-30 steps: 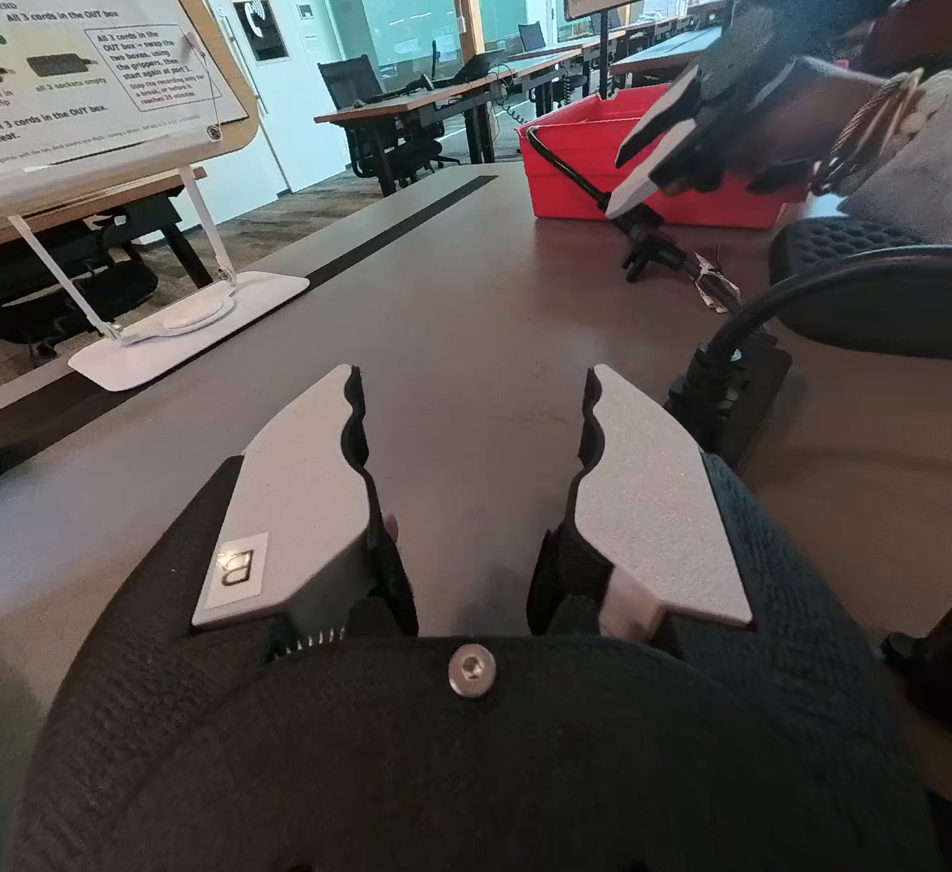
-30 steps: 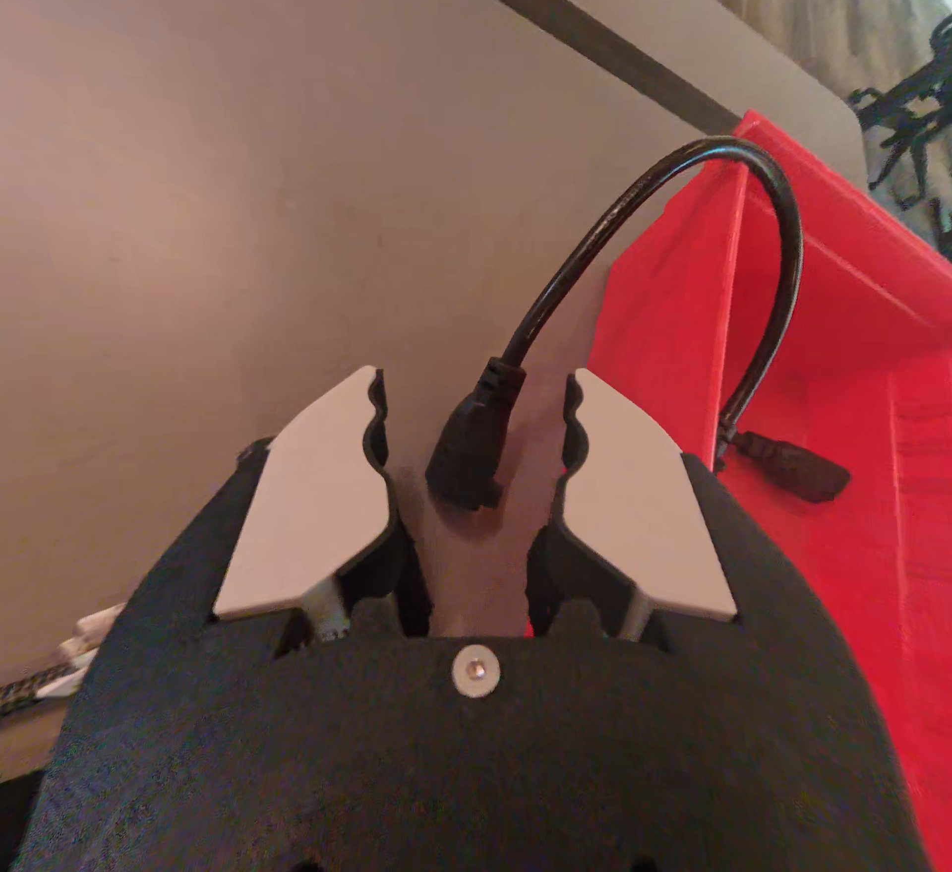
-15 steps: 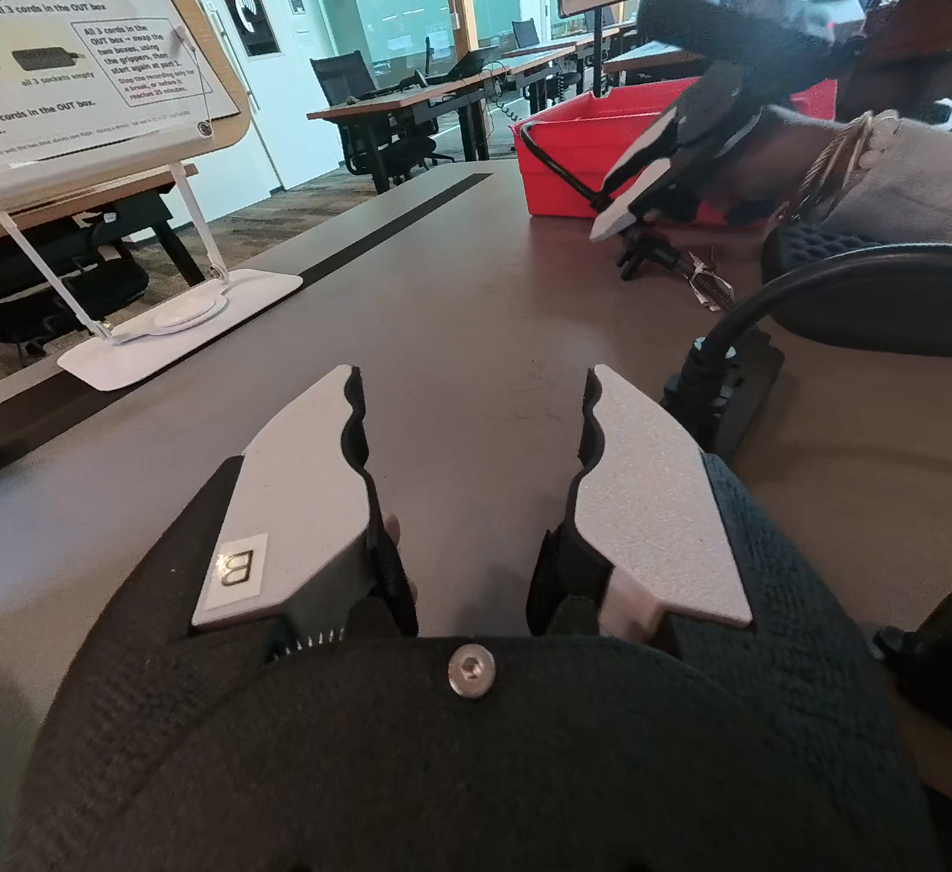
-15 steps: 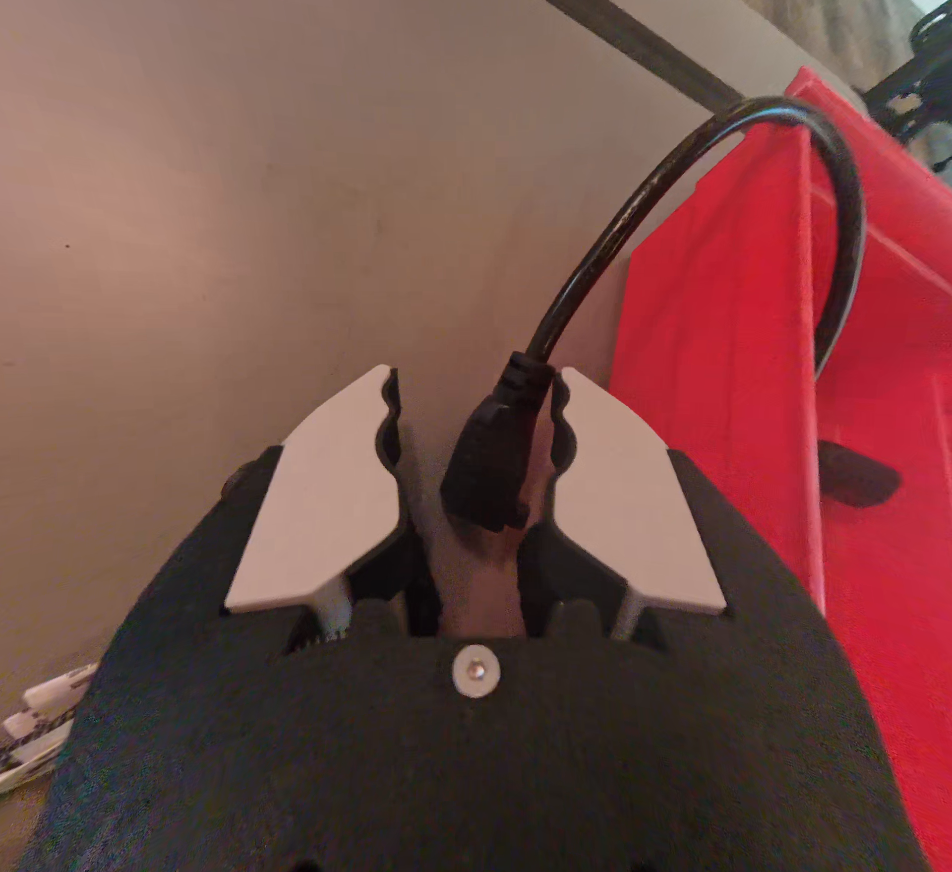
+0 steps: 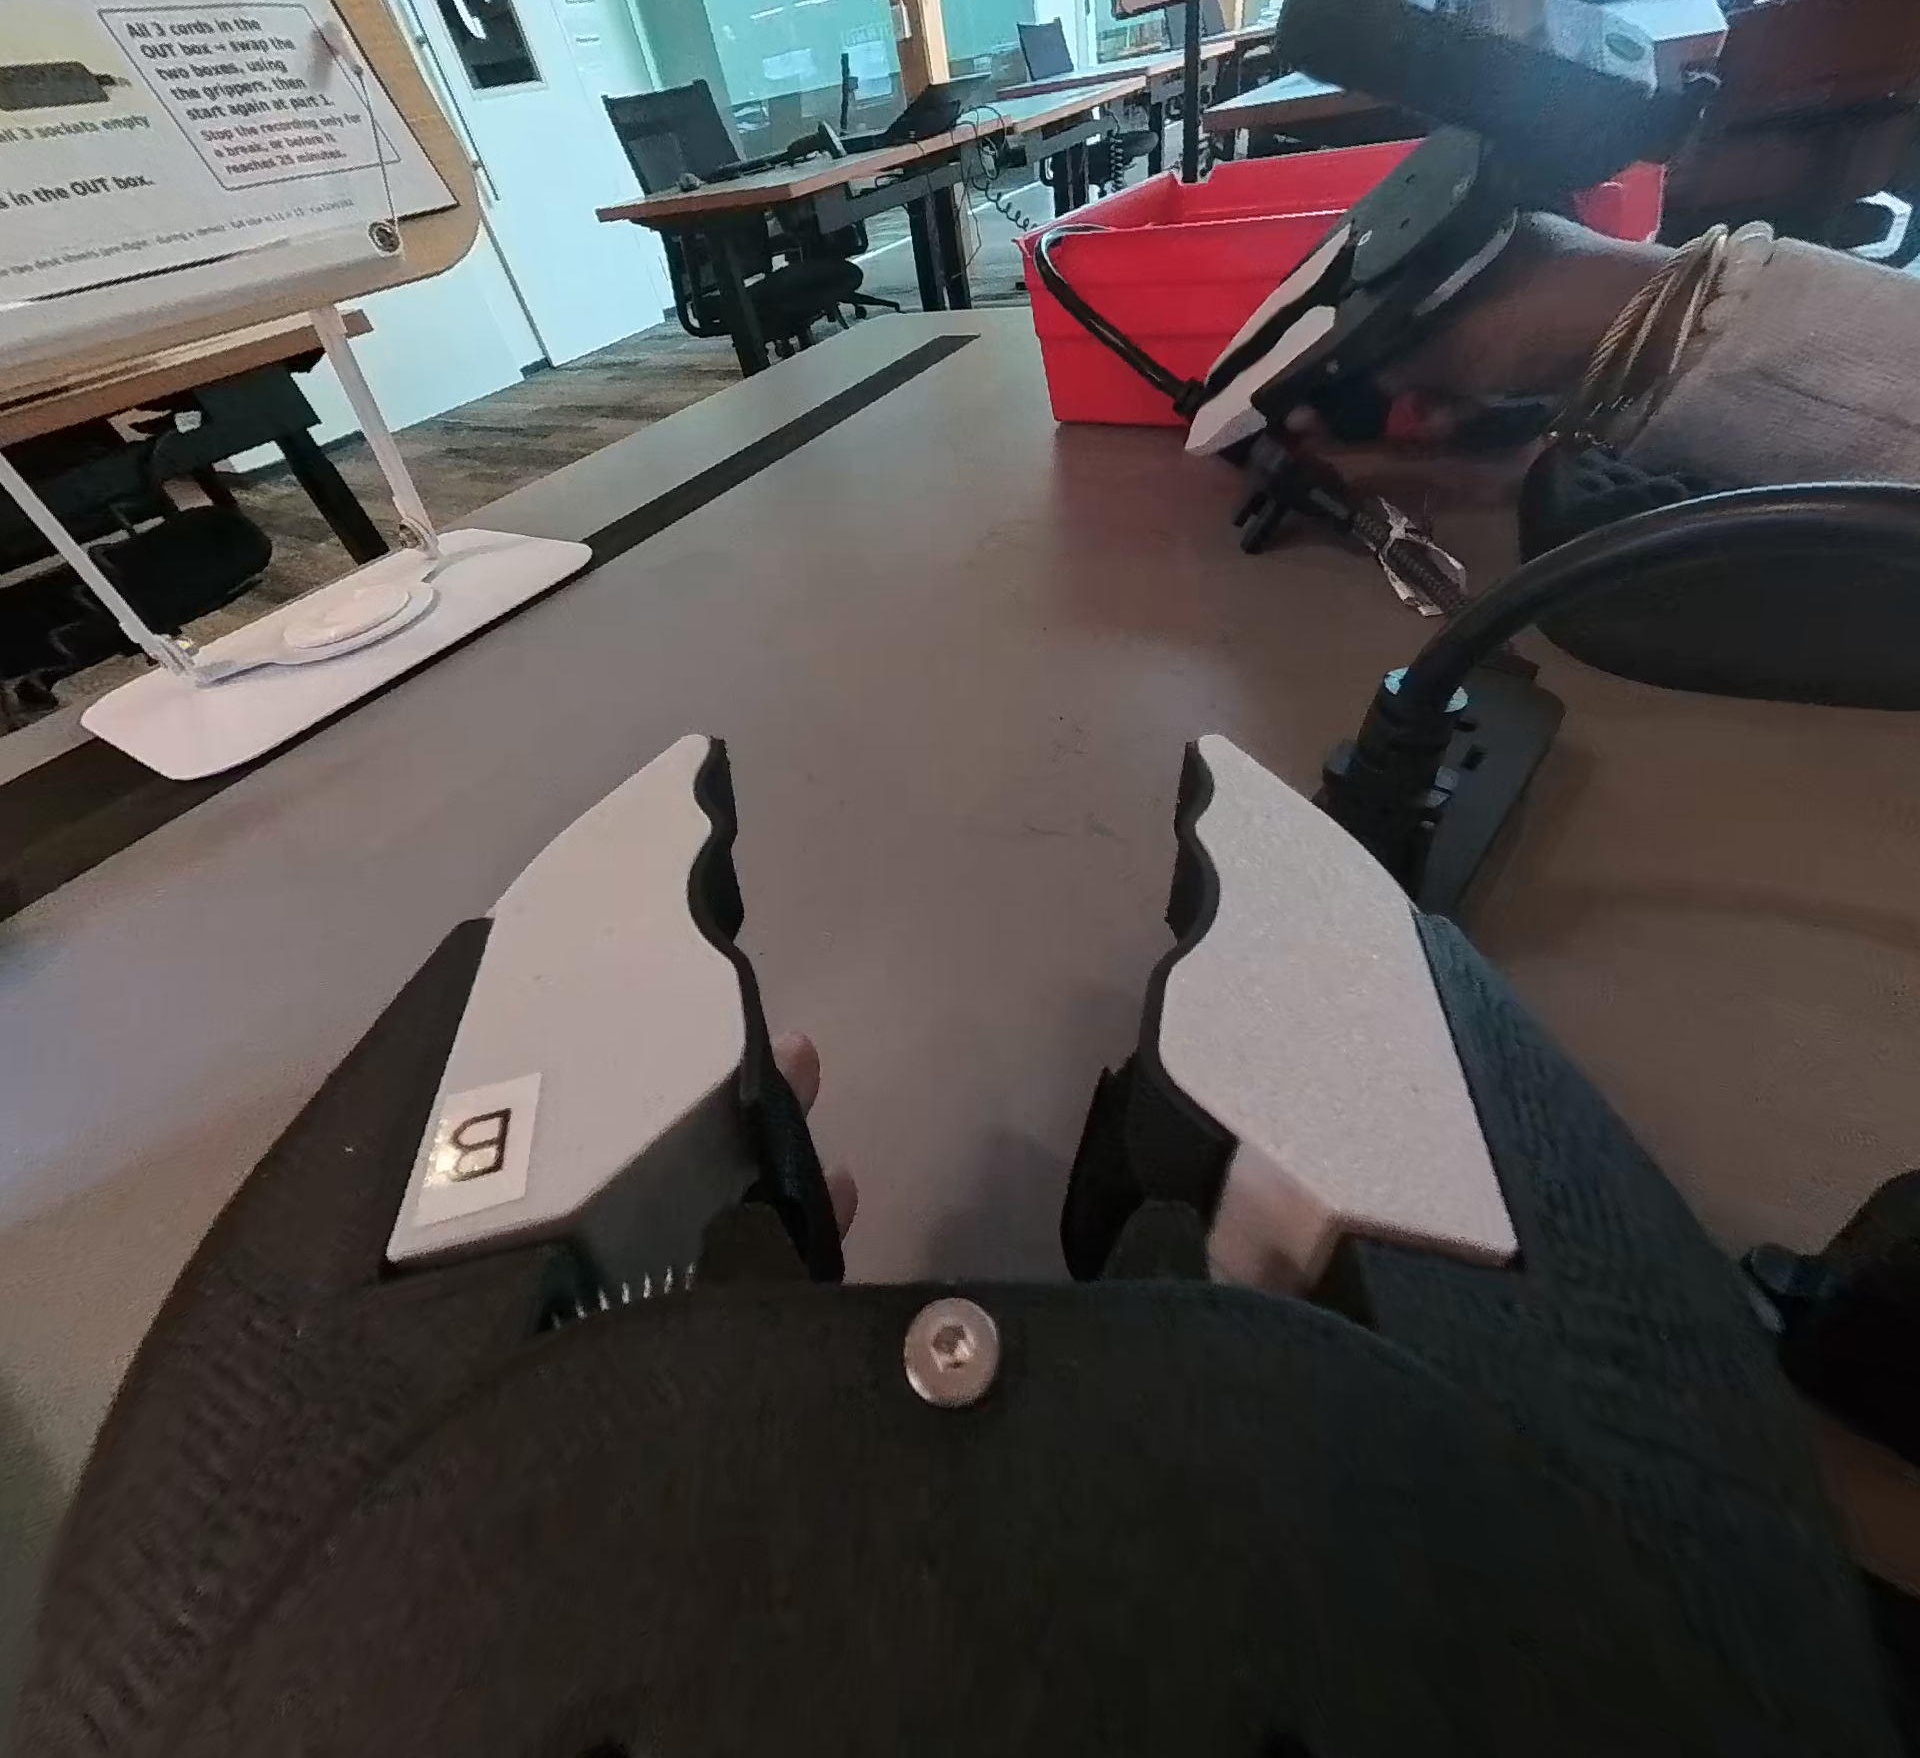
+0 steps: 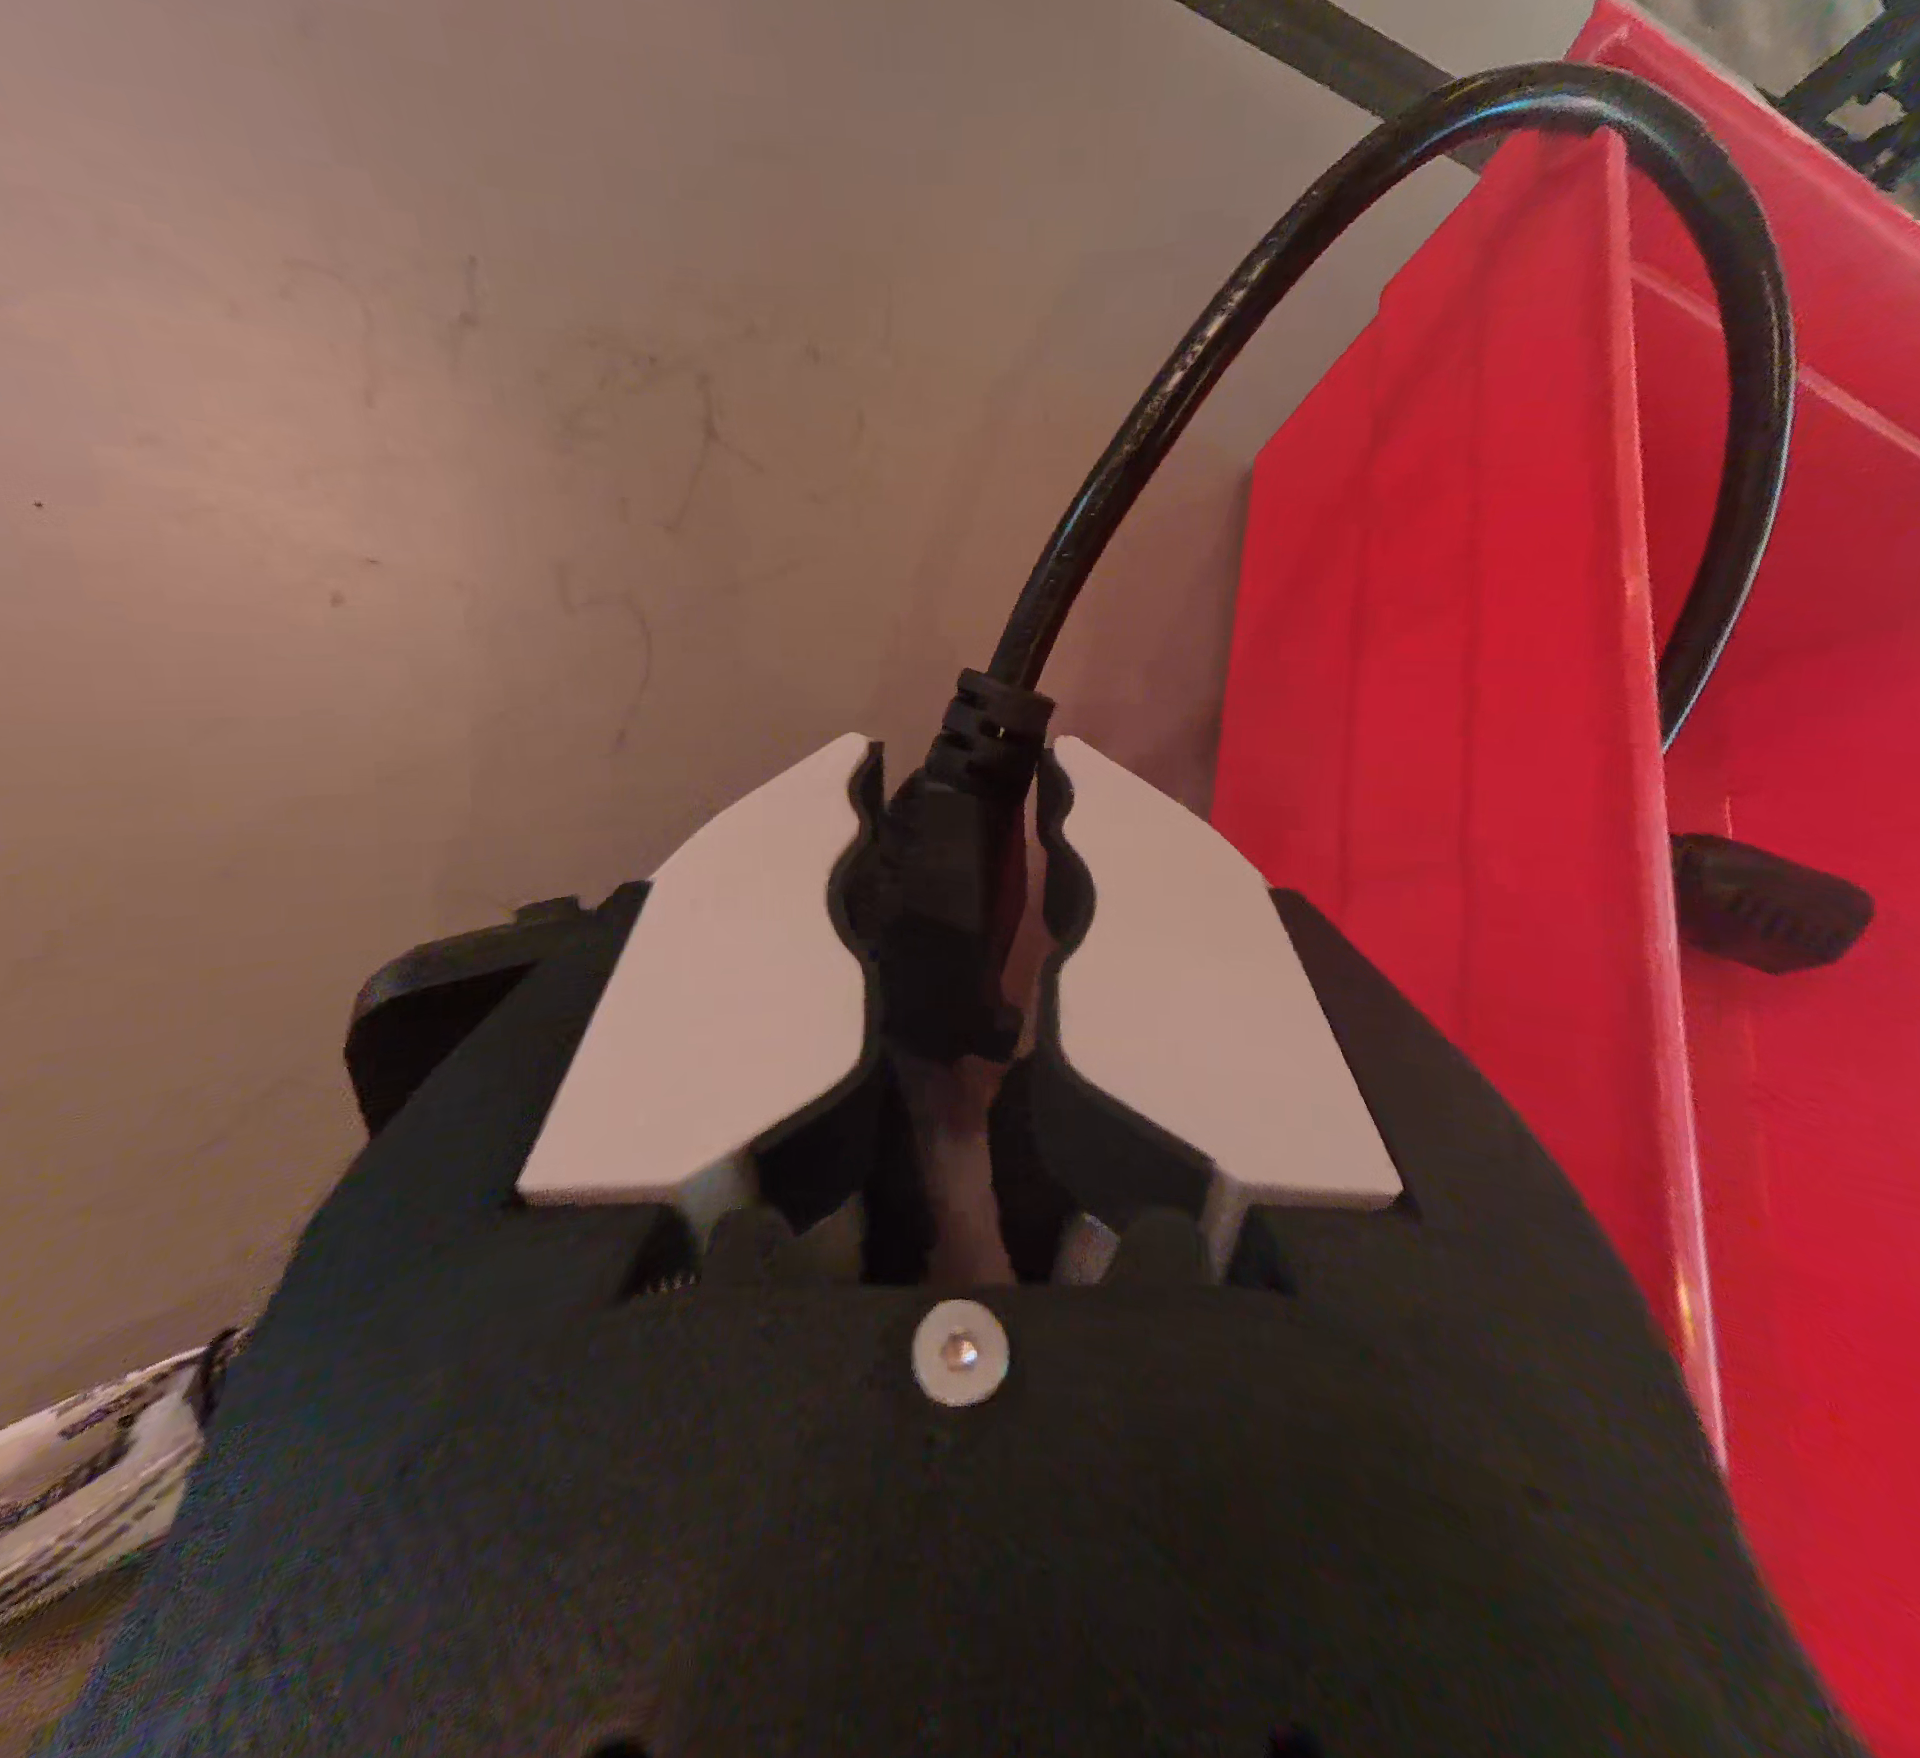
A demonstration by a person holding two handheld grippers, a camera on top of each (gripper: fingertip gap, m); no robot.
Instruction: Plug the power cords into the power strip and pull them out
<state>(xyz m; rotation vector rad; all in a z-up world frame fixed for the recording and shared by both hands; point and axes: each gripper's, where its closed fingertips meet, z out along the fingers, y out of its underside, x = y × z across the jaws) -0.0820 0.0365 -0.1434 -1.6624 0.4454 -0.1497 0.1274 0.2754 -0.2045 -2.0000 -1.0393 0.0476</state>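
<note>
My right gripper (image 6: 961, 758) is shut on the black plug (image 6: 940, 887) of a power cord (image 6: 1351, 222) that arches over the rim of a red bin (image 6: 1455, 669); the cord's other end (image 6: 1766, 908) lies inside the bin. My left gripper (image 5: 951, 758) is open and empty, low over the table. To its right a black power strip (image 5: 1475, 794) lies on the table with a black cord (image 5: 1662, 545) plugged into it. The right gripper (image 5: 1236, 415) also shows far right in the left wrist view, next to the red bin (image 5: 1143, 316).
A white stand with an instruction board (image 5: 312, 659) is at the left of the grey table (image 5: 883, 565). A braided cable with a black clip (image 5: 1340, 524) lies near the right gripper. A person's wrist with bracelets (image 5: 1652, 326) is at right. Office desks and chairs stand beyond.
My right gripper has moved forward around the plug and closed on it; it was open a second ago. In the left wrist view it has dropped toward the table. The left gripper has stayed put.
</note>
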